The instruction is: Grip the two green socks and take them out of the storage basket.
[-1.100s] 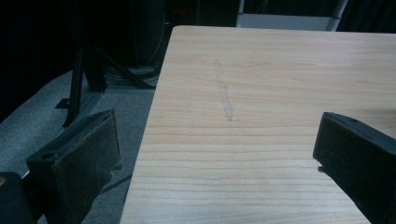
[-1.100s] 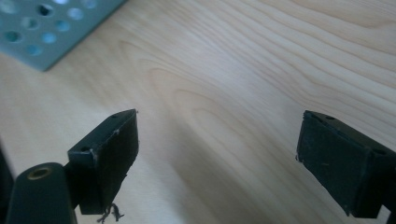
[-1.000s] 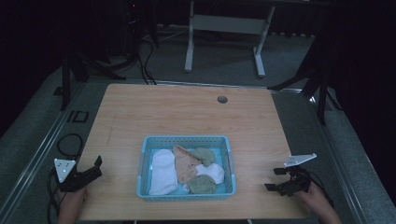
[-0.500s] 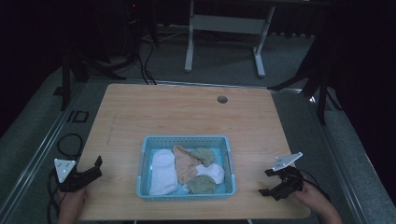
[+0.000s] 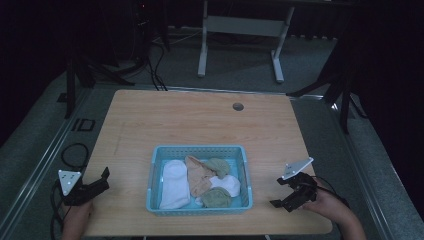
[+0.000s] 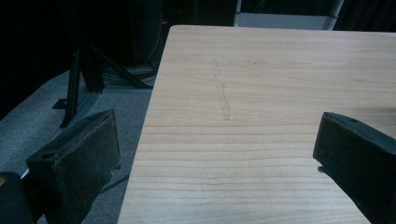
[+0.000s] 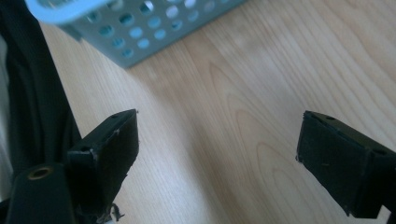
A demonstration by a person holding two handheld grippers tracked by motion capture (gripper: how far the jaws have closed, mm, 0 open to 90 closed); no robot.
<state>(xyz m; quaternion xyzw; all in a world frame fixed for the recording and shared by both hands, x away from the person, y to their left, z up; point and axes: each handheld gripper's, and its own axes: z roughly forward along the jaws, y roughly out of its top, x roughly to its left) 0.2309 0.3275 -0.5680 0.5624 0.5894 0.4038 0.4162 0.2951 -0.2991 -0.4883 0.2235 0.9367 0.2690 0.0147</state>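
A light blue basket [image 5: 199, 151] sits near the front of the wooden table [image 5: 200, 125]. Inside it lie a white sock [image 5: 174, 182], a peach cloth [image 5: 196, 176], two olive pieces [image 5: 218, 166] and a small white piece [image 5: 227, 183]. My left gripper [image 5: 103, 180] rests at the table's front left edge, open and holding nothing; its jaws frame bare wood [image 6: 243, 140] in the left gripper view. My right gripper [image 5: 279, 192] hovers at the front right, turned toward the basket, open and holding nothing. The basket corner [image 7: 140, 28] shows at the top of the right gripper view.
A round grommet hole [image 5: 238, 106] lies near the table's far edge. A white desk frame [image 5: 240, 25] stands on the floor beyond. Black stands [image 5: 80, 75] and cables [image 5: 75, 150] flank the left side. The table's left edge [image 6: 149, 116] drops to grey floor.
My right gripper has moved left toward the basket and rotated, its grey plate tipping up. The left gripper has stayed put.
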